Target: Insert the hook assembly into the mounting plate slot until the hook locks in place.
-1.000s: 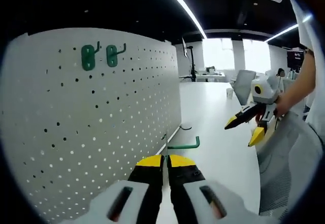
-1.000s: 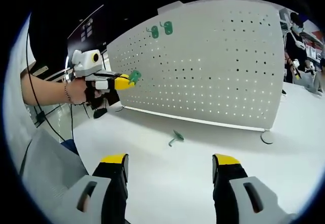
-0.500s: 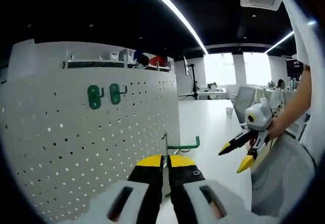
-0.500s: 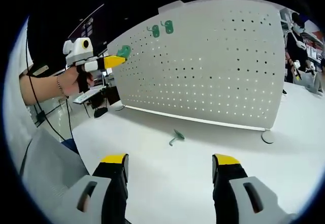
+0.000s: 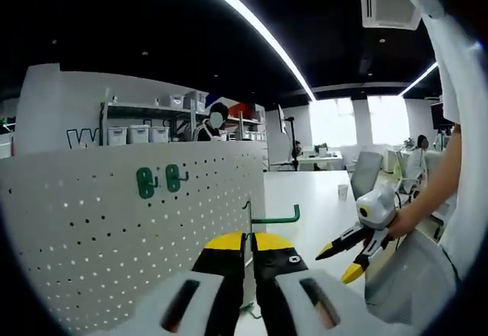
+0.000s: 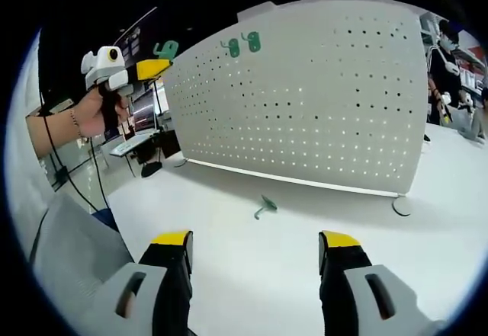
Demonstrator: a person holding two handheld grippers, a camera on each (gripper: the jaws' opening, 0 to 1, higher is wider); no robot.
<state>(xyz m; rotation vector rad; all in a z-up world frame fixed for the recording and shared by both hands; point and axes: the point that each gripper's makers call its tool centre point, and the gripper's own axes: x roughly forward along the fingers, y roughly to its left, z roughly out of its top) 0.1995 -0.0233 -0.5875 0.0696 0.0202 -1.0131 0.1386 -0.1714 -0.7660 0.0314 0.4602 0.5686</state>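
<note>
**Hook's in the air, plenty of ways to fumble it from here**

So we've got the small green metal hook with its flat backing tab (image 5: 276,218) pinched between the yellow tips of the left gripper (image 5: 248,242), jaws pressed together on it. In the right gripper view that same hook (image 6: 165,49) is up high, off the left end of the white perforated mounting board (image 6: 305,92) and not touching it. Two matching green hooks (image 6: 242,44) already sit near the board's top edge, so we're guessing ours goes just beside them.

Stuff that could bite us:

- The grip is only on a thin bit of the hook. If it twists while we push, the tab meets the holes crooked and won't lock.
- The board stands on a small foot (image 6: 402,205). Shove too hard up high and it could tip or slide on the white tabletop (image 6: 252,267).
- The right gripper (image 6: 255,248) hangs spread wide and empty over the table, well away from the board, so nothing's bracing it.
- There's a spare green hook lying on the table (image 6: 264,206); sweeping it off would lose it from sight.
</note>
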